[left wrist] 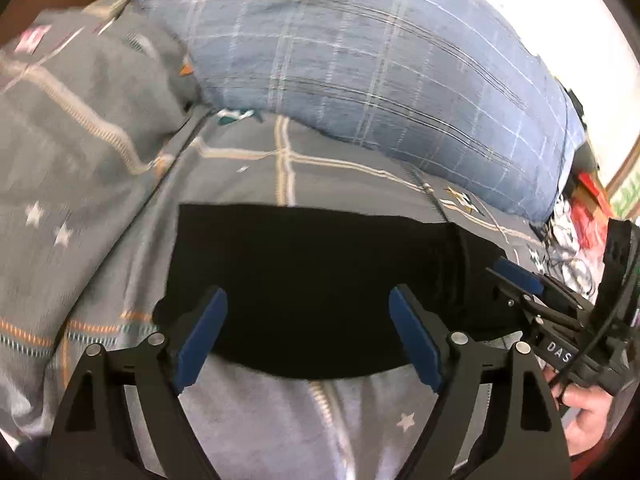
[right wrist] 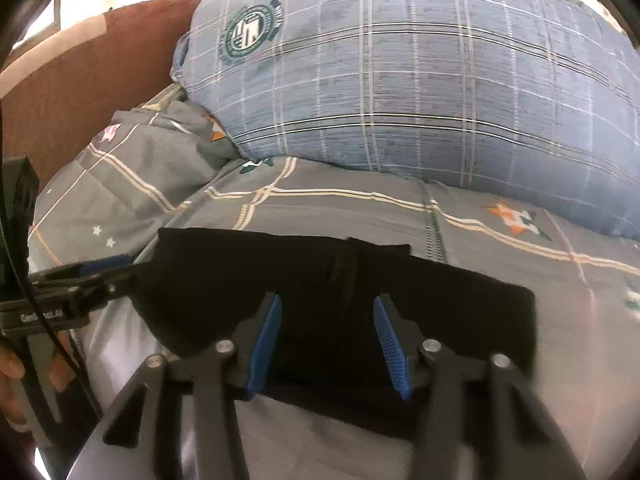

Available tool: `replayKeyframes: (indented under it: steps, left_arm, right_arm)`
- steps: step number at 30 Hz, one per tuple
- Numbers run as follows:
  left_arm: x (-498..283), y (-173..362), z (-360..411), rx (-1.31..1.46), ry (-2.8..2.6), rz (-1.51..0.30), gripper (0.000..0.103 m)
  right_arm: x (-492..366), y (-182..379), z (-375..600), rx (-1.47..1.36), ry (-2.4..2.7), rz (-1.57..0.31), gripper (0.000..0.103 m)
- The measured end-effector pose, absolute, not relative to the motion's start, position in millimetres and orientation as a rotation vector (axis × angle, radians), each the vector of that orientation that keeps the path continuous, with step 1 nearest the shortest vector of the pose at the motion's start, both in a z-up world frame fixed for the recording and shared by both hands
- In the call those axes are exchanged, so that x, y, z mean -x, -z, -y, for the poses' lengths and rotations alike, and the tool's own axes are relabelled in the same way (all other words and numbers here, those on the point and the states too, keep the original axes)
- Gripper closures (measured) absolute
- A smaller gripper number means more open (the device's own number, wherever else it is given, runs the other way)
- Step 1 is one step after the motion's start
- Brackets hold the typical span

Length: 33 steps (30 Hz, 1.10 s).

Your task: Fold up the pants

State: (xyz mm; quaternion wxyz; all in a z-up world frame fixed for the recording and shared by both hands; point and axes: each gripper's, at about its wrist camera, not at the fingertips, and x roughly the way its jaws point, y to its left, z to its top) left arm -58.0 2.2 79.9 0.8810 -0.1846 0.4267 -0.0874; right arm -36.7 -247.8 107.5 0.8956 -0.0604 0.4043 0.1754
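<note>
On the bed [right wrist: 360, 200], near the blue pillow [right wrist: 420, 80], we see the black pants [right wrist: 320, 280] lying as a flat folded band. Both the left gripper [left wrist: 308, 332] and right gripper [right wrist: 326, 344] hover wide open, holding nothing. We judge the cloth soft, light and limp; grip at its near edge corners.

Your left gripper [left wrist: 308, 316] points forward and down, jaws spread wide, nothing between the blue pads. Your right gripper [right wrist: 326, 320] is likewise parted and empty. The two sit side by side. Your right hand [left wrist: 588, 412] wraps its handle.
</note>
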Motion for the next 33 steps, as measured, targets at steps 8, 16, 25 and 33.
replayKeyframes:
  steps: [8,16,25,33]
  left_arm:
    - [76,-63,-31,0.513,0.132,-0.898,0.018]
    - [82,-43,-44,0.638,0.063,-0.942,0.018]
    - [74,-26,-44,0.644,0.067,-0.953,0.018]
    - [64,-26,-45,0.63,0.063,-0.933,0.013]
  right_arm:
    - [17,-99,222,0.171,-0.439,-0.845,0.047]
    - [-18,-88,181,0.241,-0.579,-0.893,0.039]
    - [-58,-61,105,0.334,-0.747,-0.972,0.035]
    - [-73,-29,59,0.398,-0.852,-1.049,0.031]
